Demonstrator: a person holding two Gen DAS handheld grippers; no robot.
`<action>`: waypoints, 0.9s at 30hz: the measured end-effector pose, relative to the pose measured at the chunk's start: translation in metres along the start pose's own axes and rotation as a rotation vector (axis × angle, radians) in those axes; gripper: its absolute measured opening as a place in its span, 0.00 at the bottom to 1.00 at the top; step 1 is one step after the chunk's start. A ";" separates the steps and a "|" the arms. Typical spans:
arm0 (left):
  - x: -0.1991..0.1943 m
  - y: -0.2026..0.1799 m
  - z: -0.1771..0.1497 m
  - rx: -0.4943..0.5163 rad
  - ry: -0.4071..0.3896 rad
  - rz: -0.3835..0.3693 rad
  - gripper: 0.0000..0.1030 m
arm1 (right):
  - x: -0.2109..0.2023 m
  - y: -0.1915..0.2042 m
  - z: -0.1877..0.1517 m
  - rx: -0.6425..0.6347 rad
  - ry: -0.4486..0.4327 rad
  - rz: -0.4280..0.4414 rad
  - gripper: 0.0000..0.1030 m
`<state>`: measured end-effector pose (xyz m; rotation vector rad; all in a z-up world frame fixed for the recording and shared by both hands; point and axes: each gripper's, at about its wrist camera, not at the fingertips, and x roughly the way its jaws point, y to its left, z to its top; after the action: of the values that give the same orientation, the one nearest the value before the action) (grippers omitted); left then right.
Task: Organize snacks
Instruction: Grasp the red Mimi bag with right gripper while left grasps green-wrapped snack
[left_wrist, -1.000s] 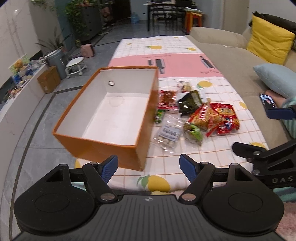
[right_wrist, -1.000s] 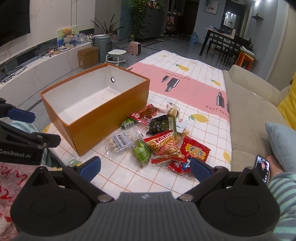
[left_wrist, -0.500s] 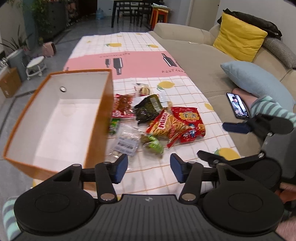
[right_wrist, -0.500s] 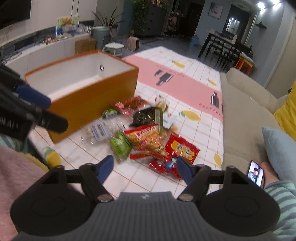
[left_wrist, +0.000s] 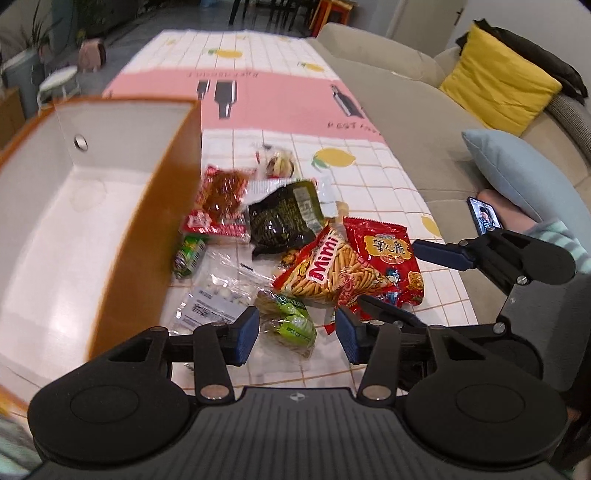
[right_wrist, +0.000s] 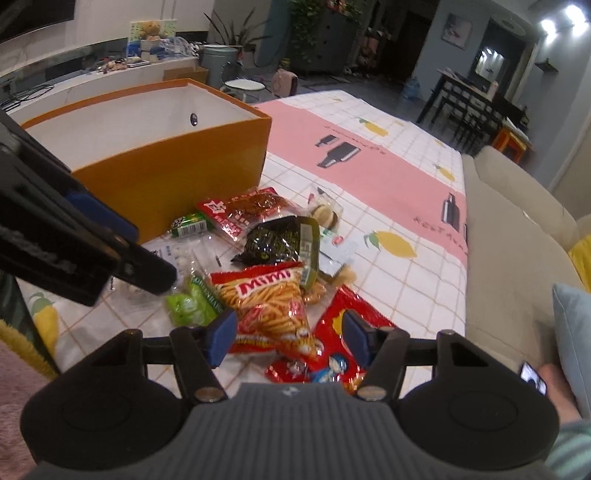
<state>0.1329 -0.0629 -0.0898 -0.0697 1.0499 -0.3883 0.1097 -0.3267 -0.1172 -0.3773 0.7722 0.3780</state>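
An empty orange box (left_wrist: 144, 236) with a white inside (right_wrist: 173, 170) stands at the left of the table. Beside it lies a pile of snack packs: a Mimi stick pack (left_wrist: 328, 273) (right_wrist: 273, 306), a red pack (left_wrist: 388, 254) (right_wrist: 332, 354), a dark green pack (left_wrist: 284, 218) (right_wrist: 277, 240), a green pack (left_wrist: 291, 321) (right_wrist: 195, 302), a clear candy bag (left_wrist: 218, 299) and a red meat pack (left_wrist: 221, 199) (right_wrist: 247, 210). My left gripper (left_wrist: 295, 334) is open just above the green pack. My right gripper (right_wrist: 288, 338) is open over the Mimi pack and the red pack. Neither holds anything.
The table wears a pink and white checked cloth (left_wrist: 280, 107) (right_wrist: 399, 192). A beige sofa (left_wrist: 406, 122) (right_wrist: 509, 251) runs along its right side, with a blue cushion (left_wrist: 524, 177) and a hand holding a phone (left_wrist: 484, 218). A small green packet (left_wrist: 190, 251) lies against the box.
Both grippers have moved forward and down toward the snack pile. The left one swung right, from the box to the green pack. Both jaws have narrowed but stay open.
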 end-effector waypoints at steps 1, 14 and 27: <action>0.006 0.002 0.001 -0.016 0.012 -0.002 0.54 | 0.006 0.001 -0.001 -0.008 -0.001 0.001 0.58; 0.056 0.018 -0.002 -0.119 0.132 -0.008 0.54 | 0.049 0.006 -0.009 0.015 0.055 0.069 0.57; 0.065 0.023 -0.007 -0.158 0.124 -0.017 0.46 | 0.053 0.006 -0.014 0.046 0.076 0.076 0.41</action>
<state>0.1621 -0.0629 -0.1531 -0.1976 1.2024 -0.3274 0.1337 -0.3175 -0.1665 -0.3215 0.8694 0.4184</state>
